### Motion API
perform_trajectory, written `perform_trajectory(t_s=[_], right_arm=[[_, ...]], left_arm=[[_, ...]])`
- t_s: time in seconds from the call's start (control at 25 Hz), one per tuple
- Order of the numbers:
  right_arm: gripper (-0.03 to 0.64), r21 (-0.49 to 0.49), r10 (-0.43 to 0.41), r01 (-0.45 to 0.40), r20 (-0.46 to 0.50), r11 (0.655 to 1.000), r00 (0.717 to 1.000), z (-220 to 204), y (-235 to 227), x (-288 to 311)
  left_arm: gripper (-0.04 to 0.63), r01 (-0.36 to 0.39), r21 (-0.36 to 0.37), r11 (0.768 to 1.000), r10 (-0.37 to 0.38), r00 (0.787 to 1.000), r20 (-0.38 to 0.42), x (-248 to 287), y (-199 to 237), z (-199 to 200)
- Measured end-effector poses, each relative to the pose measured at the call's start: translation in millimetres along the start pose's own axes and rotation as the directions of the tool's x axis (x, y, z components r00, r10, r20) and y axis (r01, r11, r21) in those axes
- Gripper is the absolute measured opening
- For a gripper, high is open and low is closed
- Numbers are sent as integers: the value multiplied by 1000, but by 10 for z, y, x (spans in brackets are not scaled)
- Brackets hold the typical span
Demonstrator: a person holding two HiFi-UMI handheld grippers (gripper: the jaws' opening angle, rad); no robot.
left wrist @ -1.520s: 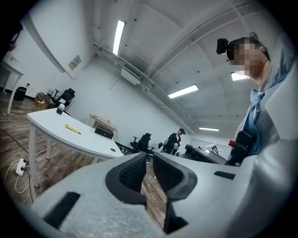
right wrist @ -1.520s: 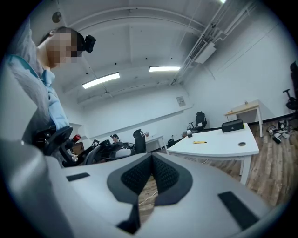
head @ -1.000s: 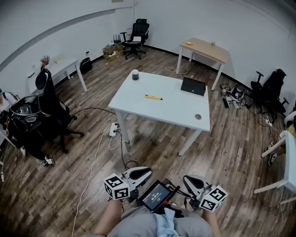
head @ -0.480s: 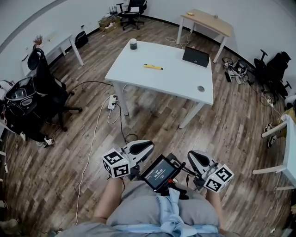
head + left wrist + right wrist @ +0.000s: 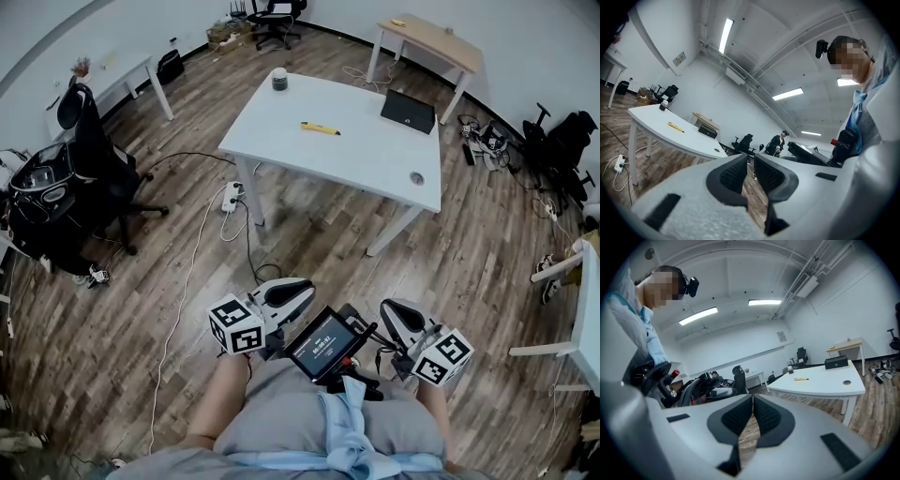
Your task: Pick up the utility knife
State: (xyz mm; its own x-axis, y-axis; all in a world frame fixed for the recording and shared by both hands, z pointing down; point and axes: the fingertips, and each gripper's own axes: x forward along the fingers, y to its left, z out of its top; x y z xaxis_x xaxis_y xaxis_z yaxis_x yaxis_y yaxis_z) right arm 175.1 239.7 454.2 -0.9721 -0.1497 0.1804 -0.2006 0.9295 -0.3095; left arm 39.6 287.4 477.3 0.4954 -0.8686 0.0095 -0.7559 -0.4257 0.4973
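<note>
Yellow utility knife [image 5: 320, 128], away from table [image 5: 375, 173] edges

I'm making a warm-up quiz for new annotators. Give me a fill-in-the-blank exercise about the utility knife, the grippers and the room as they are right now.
1. The utility knife lying on the white table is ____ in colour.
2. The jaws of the left gripper and of the right gripper are both ____.
3. The knife is held by ____ gripper.
4. The floor is laid with ____ planks.

Missing words: yellow; shut; neither; wooden.
</note>
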Motion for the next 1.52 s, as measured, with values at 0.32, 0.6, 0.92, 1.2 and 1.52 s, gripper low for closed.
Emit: perform_trajectory(t_s=[0.32,0.6,0.92,1.2,1.52], right_arm=[[28,16,-14,15,-12,1000,1000,-20,-104,-3],[28,47,-35,35,-14,998,999,-16,-452,6],[28,22,-6,6,-8,1000,1000,353,-1179,324],[28,30,13,-13,-7,999,1000,724,-1874,504],[28,31,59,-59,-6,998,998,974,-2436,673]], left_arm=[[54,8,-25,1000,-8,1000,1,118,77,-32],[54,13,-29,999,-13,1000,-19,400,203,2],[54,-26,-49,998,25,1000,-15,939,643,213],[54,-26,-14,1000,26,999,-23,1628,877,602],[54,-94,-9,996,94,995,-18,1962,1062,778]])
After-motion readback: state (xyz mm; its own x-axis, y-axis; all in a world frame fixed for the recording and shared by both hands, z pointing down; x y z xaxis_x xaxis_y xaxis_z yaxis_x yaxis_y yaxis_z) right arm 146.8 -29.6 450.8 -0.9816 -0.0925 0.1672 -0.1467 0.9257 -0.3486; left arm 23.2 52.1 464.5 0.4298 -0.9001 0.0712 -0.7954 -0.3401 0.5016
